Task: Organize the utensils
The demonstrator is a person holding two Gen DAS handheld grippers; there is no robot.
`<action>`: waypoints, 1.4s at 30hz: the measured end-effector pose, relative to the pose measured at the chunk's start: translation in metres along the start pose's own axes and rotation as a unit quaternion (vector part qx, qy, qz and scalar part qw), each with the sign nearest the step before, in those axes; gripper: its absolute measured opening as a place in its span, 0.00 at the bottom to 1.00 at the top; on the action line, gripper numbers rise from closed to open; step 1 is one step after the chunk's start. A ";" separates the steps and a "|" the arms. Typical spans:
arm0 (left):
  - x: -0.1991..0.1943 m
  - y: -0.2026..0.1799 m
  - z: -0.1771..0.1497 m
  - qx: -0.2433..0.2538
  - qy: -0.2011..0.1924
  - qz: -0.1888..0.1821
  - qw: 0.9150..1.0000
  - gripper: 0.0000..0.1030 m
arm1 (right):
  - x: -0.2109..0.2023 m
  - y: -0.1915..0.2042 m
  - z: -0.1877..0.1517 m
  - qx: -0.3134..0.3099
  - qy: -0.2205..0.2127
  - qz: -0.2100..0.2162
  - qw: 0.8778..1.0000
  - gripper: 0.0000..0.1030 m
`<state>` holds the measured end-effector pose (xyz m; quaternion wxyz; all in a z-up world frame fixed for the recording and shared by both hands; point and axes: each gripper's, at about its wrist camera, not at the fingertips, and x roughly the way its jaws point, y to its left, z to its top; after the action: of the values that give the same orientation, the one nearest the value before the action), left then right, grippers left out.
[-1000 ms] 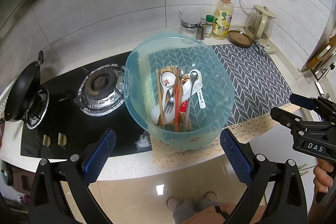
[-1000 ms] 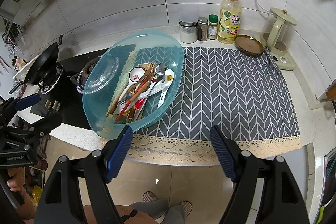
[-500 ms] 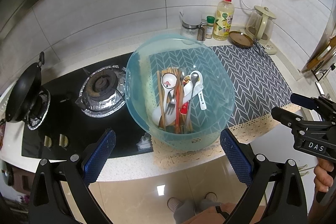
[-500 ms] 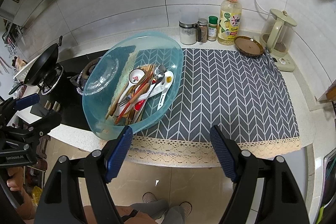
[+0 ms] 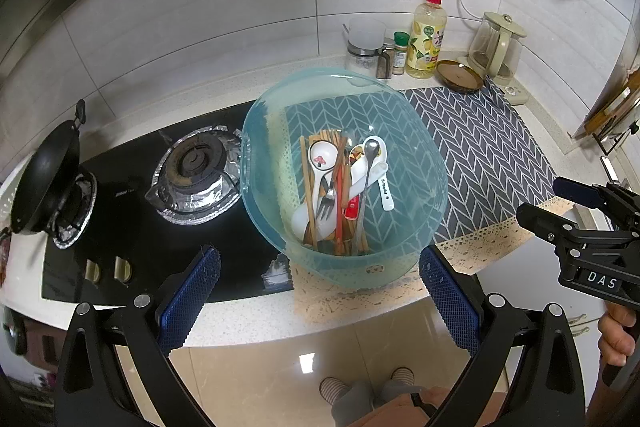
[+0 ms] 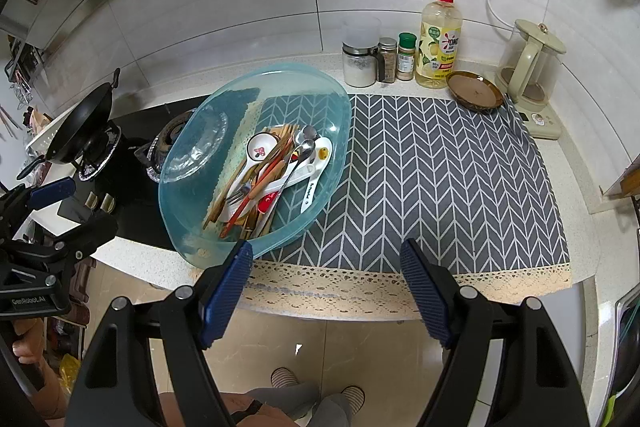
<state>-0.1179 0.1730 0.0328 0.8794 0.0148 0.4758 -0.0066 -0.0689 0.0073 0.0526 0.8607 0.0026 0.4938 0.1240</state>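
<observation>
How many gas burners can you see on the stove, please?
2: one bare foil-ringed burner beside the blue basin, and one at the far left under the black wok, largely covered by it. No other shows on the cooktop.

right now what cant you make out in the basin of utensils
- Chopsticks: both views, their count; spoons and a fork lie over them.
- White spoon: right wrist view, handle lettering too small.
- Basin: right wrist view, near rim hidden behind the right gripper finger.
</observation>
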 end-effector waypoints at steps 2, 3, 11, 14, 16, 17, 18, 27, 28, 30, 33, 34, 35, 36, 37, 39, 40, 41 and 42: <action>0.000 0.000 0.001 0.000 0.000 0.001 1.000 0.96 | 0.000 0.001 -0.001 0.001 0.000 0.000 1.000 0.72; -0.001 0.001 0.001 0.000 0.000 0.001 1.000 0.96 | 0.000 0.001 -0.001 0.000 0.000 0.000 1.000 0.72; -0.002 0.003 0.003 0.000 0.000 0.001 1.000 0.96 | 0.000 0.001 -0.002 0.000 0.000 0.000 1.000 0.72; -0.002 0.002 0.002 0.000 0.000 0.001 1.000 0.96 | 0.000 0.002 -0.002 0.001 0.003 0.000 1.000 0.72; -0.002 0.002 0.002 0.000 0.000 0.001 1.000 0.96 | -0.001 0.002 0.000 0.001 0.003 0.000 1.000 0.72; -0.002 0.003 0.003 0.000 0.001 0.001 1.000 0.96 | -0.001 0.003 0.000 0.001 0.003 0.001 1.000 0.72; -0.003 0.003 0.002 0.000 0.000 0.001 1.000 0.96 | -0.001 0.003 0.000 0.000 0.003 0.001 1.000 0.72; -0.005 0.002 0.001 -0.001 0.000 0.002 1.000 0.96 | 0.000 0.003 -0.004 0.001 0.004 0.003 1.000 0.72; -0.005 0.002 0.001 -0.002 -0.001 0.002 1.000 0.96 | 0.000 0.003 -0.005 0.000 0.004 0.003 1.000 0.72; -0.005 0.002 0.001 -0.001 -0.001 0.001 1.000 0.96 | 0.000 0.002 -0.006 0.000 0.005 0.002 1.000 0.72; -0.005 0.001 0.000 -0.001 -0.001 0.001 1.000 0.96 | 0.000 0.001 -0.006 0.002 0.006 0.005 1.000 0.72; -0.005 0.001 0.000 -0.001 -0.001 0.001 1.000 0.96 | 0.001 0.001 -0.006 0.002 0.007 0.007 1.000 0.72; -0.006 0.002 0.001 -0.001 -0.001 0.001 1.000 0.96 | 0.000 0.001 -0.006 0.002 0.007 0.007 1.000 0.72; -0.005 0.002 0.001 -0.001 -0.001 0.001 1.000 0.96 | 0.000 0.001 -0.006 0.002 0.007 0.006 1.000 0.72; -0.005 0.001 0.000 -0.001 -0.001 0.001 1.000 0.96 | 0.000 0.001 -0.007 0.001 0.007 0.006 1.000 0.72; -0.005 0.001 0.000 -0.001 -0.001 0.001 1.000 0.96 | 0.000 0.001 -0.007 0.001 0.007 0.005 1.000 0.72; -0.005 0.001 0.000 -0.001 -0.001 0.002 1.000 0.96 | 0.000 0.000 -0.007 0.001 0.007 0.005 1.000 0.72; -0.006 0.002 0.001 -0.001 -0.001 0.001 1.000 0.96 | 0.001 0.000 -0.007 0.001 0.007 0.005 1.000 0.72; -0.005 0.001 0.000 -0.001 -0.001 0.001 1.000 0.96 | 0.001 0.000 -0.007 0.001 0.007 0.004 1.000 0.72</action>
<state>-0.1205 0.1744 0.0371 0.8799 0.0142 0.4749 -0.0053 -0.0746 0.0070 0.0486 0.8568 0.0043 0.4997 0.1269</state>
